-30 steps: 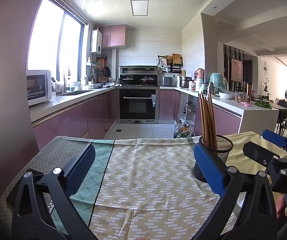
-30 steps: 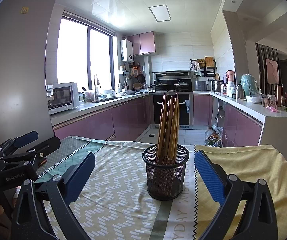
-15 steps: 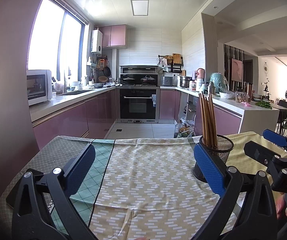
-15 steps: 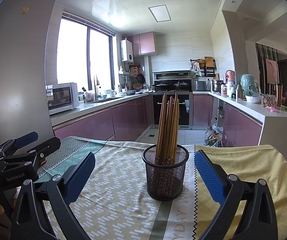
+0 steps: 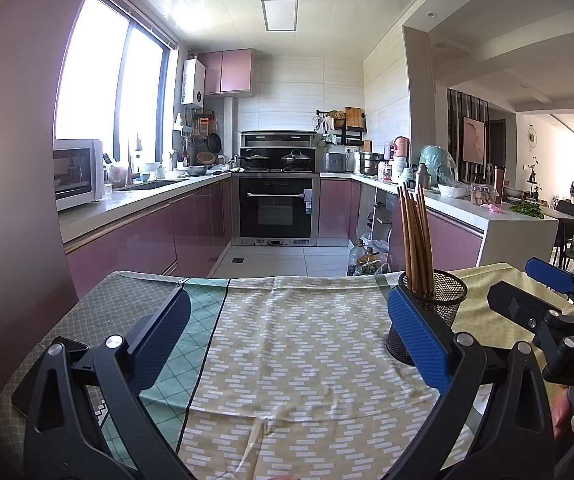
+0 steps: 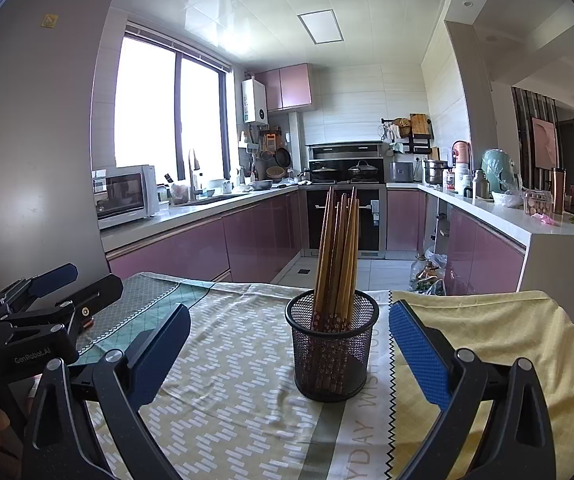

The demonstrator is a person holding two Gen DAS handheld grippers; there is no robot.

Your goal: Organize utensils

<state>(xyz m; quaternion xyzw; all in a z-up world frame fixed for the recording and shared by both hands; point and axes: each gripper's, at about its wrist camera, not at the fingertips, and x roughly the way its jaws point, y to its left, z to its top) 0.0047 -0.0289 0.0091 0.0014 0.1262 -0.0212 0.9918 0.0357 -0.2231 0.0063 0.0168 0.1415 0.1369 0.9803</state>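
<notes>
A black mesh cup (image 6: 333,346) stands upright on the cloth-covered table (image 6: 223,412), holding several wooden chopsticks (image 6: 337,256) bundled upright. My right gripper (image 6: 287,340) is open, its blue pads to either side of the cup and a little nearer than it, holding nothing. In the left wrist view the same cup (image 5: 443,304) with its chopsticks (image 5: 417,240) sits at the right, partly behind the right blue pad. My left gripper (image 5: 287,332) is open over bare cloth, holding nothing. The right gripper (image 5: 547,312) shows at that view's right edge.
Patterned cloths cover the table: green lattice (image 5: 183,344) at left, beige brick pattern in the middle, yellow (image 6: 499,332) at right. Beyond the far edge lies the kitchen floor, an oven (image 5: 277,210) and pink cabinets. A grey wall (image 5: 11,200) stands close on the left.
</notes>
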